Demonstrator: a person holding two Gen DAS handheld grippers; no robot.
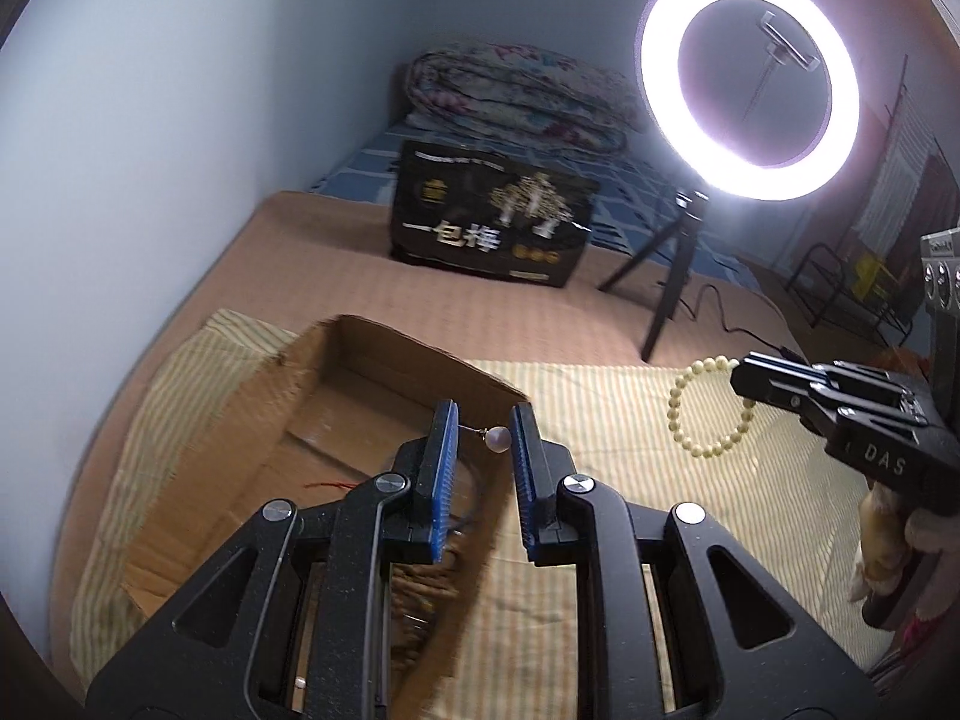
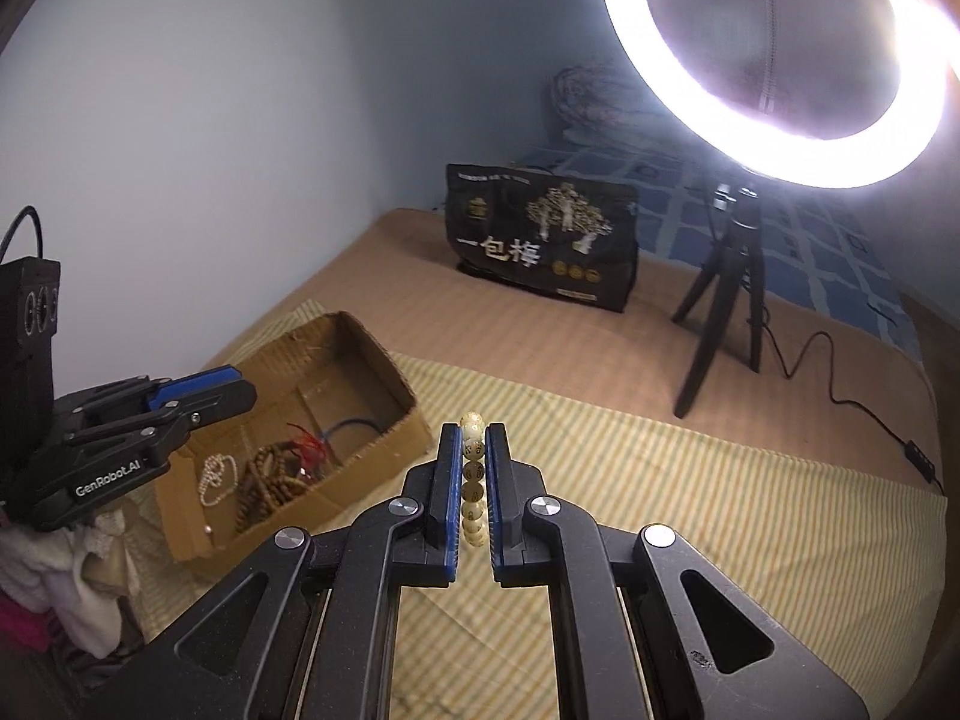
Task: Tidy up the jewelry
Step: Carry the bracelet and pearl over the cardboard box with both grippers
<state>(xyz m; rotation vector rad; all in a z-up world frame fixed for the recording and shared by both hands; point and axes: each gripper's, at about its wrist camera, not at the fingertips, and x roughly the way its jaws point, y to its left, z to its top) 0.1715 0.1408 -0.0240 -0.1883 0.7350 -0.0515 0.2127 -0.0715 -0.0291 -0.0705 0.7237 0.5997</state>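
While both grippers hang above the striped cloth (image 2: 690, 480), the sorting looks well advanced but not finished.

Left gripper (image 1: 483, 438): jaws spread apart, with a pearl earring (image 1: 498, 438) between the fingertips; its thin wire meets the left blue pad and the pearl sits just beside the right one. Whether it is really gripped or only resting there I cannot tell. It hovers over the right edge of the cardboard box (image 1: 360, 396).

Right gripper (image 2: 474, 480): jaws closed on a cream bead bracelet (image 2: 473, 483), several beads pinched in a row between the pads; in the left wrist view the loop dangles free above the cloth, well apart from the box.

Already in the box: a white pearl strand (image 2: 217, 480) near the front left corner, a heap of brown wooden beads (image 2: 270, 483) at the middle, something red and a dark cord behind them.

Left to do, by my judgement: the earring and the bracelet have yet to go into the box; the visible cloth shows no other loose jewelry.

Surroundings: a ring light (image 1: 750, 81) on a tripod and a black printed bag (image 1: 492, 219) stand at the far edge of the bed.
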